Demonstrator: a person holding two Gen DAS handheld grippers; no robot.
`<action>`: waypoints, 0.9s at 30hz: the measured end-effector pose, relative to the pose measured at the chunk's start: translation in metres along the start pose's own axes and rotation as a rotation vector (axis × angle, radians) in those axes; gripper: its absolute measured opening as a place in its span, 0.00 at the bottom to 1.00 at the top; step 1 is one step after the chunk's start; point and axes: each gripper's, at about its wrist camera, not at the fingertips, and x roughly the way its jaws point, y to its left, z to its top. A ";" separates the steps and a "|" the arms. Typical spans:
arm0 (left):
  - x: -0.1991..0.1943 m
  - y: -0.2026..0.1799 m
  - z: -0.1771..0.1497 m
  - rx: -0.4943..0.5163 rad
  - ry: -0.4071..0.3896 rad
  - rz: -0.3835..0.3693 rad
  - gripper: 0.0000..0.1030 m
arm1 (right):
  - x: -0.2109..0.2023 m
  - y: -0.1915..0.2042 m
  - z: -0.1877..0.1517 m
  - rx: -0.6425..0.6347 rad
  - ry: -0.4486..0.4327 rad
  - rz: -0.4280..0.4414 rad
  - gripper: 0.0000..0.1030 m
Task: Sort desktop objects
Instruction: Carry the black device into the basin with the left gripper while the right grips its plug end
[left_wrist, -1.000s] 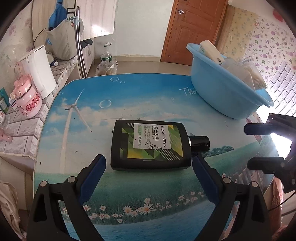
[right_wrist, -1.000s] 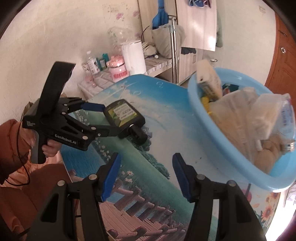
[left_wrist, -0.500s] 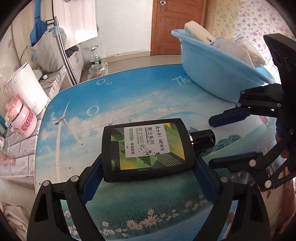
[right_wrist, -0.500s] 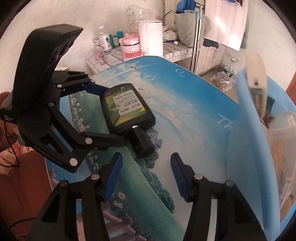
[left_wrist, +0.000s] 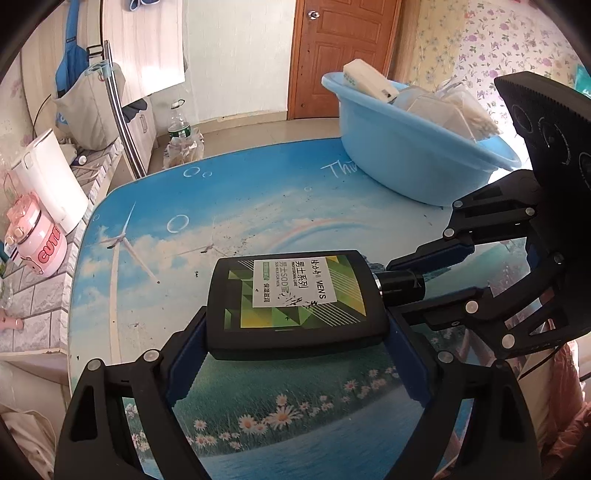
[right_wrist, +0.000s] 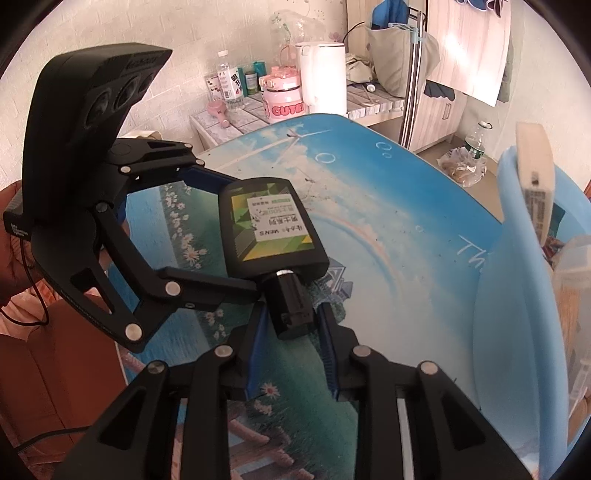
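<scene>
Left wrist view: bottle (left_wrist: 295, 301) lying flat mid-table (left_wrist: 258, 206), left gripper (left_wrist: 295, 336) clamping its body; right gripper (right_wrist: 290, 325) closing around the cap (right_wrist: 290, 308). Basin (left_wrist: 406, 158) sitting beyond; open tabletop stretching leftward.
</scene>
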 end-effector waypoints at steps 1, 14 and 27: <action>-0.003 -0.002 0.000 0.003 -0.005 0.002 0.86 | -0.002 0.001 0.001 -0.004 -0.004 -0.004 0.26; -0.045 -0.019 0.017 0.019 -0.092 0.033 0.86 | -0.047 0.009 0.009 -0.020 -0.086 -0.046 0.26; -0.070 -0.069 0.073 0.099 -0.204 0.027 0.86 | -0.119 -0.018 0.000 0.008 -0.215 -0.155 0.26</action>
